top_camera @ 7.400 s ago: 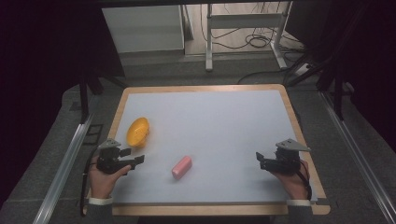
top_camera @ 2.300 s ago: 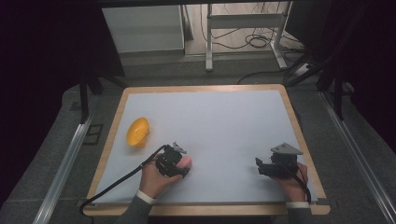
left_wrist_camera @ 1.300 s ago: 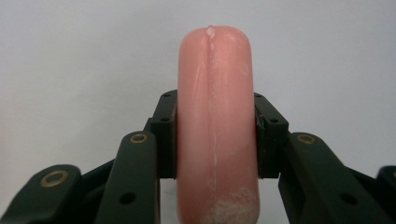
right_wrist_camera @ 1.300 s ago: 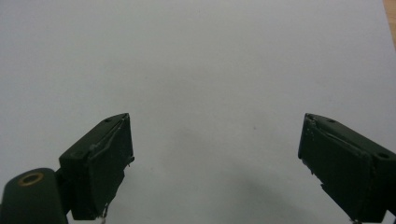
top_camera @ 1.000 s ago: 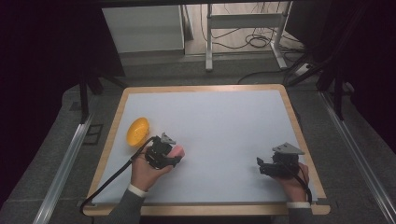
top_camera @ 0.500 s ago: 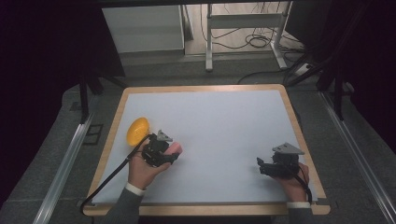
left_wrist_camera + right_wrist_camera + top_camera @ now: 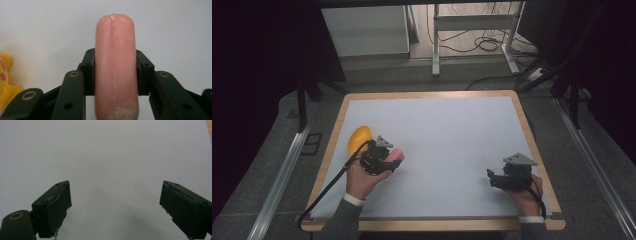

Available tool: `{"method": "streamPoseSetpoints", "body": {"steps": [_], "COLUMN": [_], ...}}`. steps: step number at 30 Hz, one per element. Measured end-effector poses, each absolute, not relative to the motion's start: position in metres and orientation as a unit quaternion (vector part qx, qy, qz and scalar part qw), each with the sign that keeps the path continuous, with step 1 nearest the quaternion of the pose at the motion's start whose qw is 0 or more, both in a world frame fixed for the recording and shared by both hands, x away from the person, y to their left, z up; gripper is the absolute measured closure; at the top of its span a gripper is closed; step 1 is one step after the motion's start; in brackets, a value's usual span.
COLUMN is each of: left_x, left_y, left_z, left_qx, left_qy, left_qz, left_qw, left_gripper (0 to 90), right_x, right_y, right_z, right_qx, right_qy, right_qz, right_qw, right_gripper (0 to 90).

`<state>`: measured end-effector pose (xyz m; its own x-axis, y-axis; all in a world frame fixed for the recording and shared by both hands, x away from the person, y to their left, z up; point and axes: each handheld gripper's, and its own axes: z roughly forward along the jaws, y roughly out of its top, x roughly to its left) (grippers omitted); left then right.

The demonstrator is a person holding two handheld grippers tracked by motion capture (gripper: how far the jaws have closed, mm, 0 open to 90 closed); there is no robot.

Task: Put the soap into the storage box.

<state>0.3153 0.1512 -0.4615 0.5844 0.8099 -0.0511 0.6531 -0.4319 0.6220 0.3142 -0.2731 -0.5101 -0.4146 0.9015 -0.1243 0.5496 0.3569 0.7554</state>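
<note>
A pink sausage-shaped piece (image 7: 115, 67) stands between my left gripper's (image 7: 115, 72) jaws, and both pads press on its sides. From above, that gripper (image 7: 388, 159) is at the table's left with the pink piece (image 7: 395, 155) in it, just right of a yellow rounded toy (image 7: 358, 138). The yellow toy (image 7: 5, 77) with pink spots also peeks in at the left edge of the left gripper view. My right gripper (image 7: 491, 178) rests near the front right corner. In its own view the right gripper (image 7: 115, 207) stands open with bare white surface between the pads.
The white table top (image 7: 447, 135) has a wooden rim (image 7: 527, 125). Grey floor, metal rails (image 7: 282, 170) and a desk frame with cables (image 7: 482, 40) lie beyond it. A black cable (image 7: 327, 192) trails from the left gripper over the front left edge.
My left gripper has carried the pink piece up and to the left, from the table's middle front toward the yellow toy. The right gripper has stayed where it was.
</note>
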Motion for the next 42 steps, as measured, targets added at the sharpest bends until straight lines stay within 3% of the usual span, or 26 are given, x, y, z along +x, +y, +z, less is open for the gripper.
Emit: {"method": "streamPoseSetpoints", "body": {"steps": [42], "left_x": [0.333], "left_y": [0.178], "left_z": [-0.441], "left_qx": [0.818], "left_qy": [0.460], "left_qz": [0.150], "left_qw": [0.312], "left_gripper": [60.0], "right_x": [0.314], "right_y": [-0.272], "right_z": [-0.511], "right_qx": [0.466], "right_qy": [0.778], "right_qz": [0.326], "right_qw": [0.267], "right_gripper": [9.9]}}
